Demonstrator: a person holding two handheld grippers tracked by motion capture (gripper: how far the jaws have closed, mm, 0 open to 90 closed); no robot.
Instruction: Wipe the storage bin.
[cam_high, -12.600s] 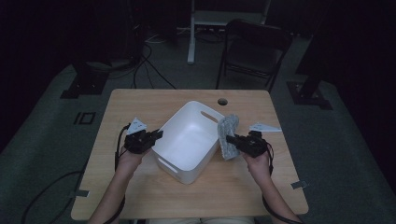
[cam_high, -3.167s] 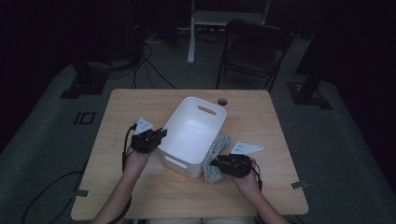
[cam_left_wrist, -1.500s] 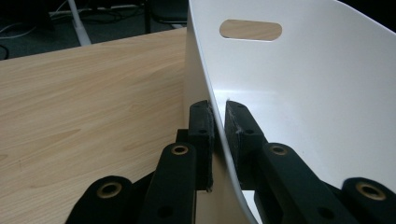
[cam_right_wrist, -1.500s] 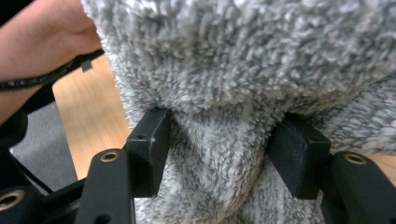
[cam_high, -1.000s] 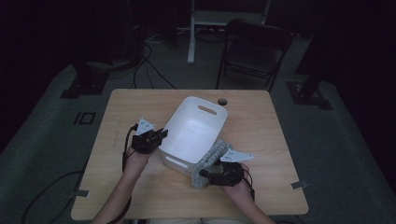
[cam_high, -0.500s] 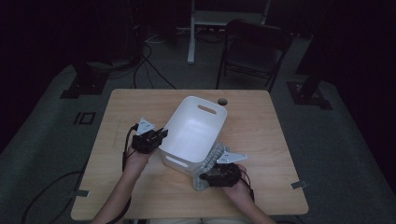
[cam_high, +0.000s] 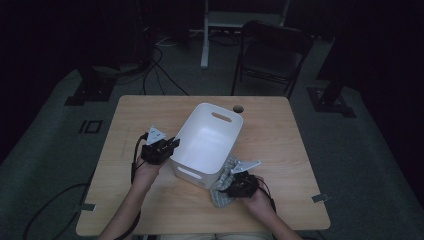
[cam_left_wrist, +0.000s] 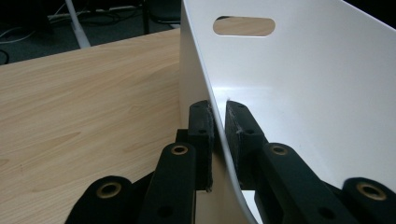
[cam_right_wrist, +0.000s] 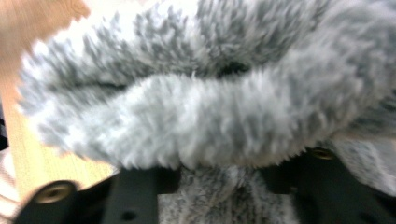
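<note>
The jaws of the left gripper (cam_left_wrist: 219, 126) are clamped on the thin side wall of the white bin (cam_left_wrist: 303, 102), one pad outside and one inside, as the left gripper view shows. The jaws of the right gripper (cam_right_wrist: 205, 186) have just been closing, and the grey fluffy cloth (cam_right_wrist: 205, 116) lies between them; its pile covers the pads, so I cannot tell whether they press on it.

Counted from the high view: one table (cam_high: 150, 115), one white bin (cam_high: 207, 140), one grey fluffy cloth (cam_high: 222, 187), two grippers and two hands. The left gripper (cam_high: 167, 146) sits at the bin's left wall; the right gripper (cam_high: 235, 187) is at the bin's near right corner, with the cloth lying on the table against that corner and running up along the bin's right side. One dark folding chair (cam_high: 272, 55) stands beyond the table, and one round hole (cam_high: 238, 108) shows in the tabletop just past the bin.

The bin has two handle slots in sight, one in the far wall (cam_high: 221, 117) and one in the near wall. The room around the table is dark, and the floor cables are hard to follow. In the right gripper view the cloth is blurred and blocks nearly everything past it; a strip of table shows at the left edge. The person's forearms are cut off at the bottom of the high view.
</note>
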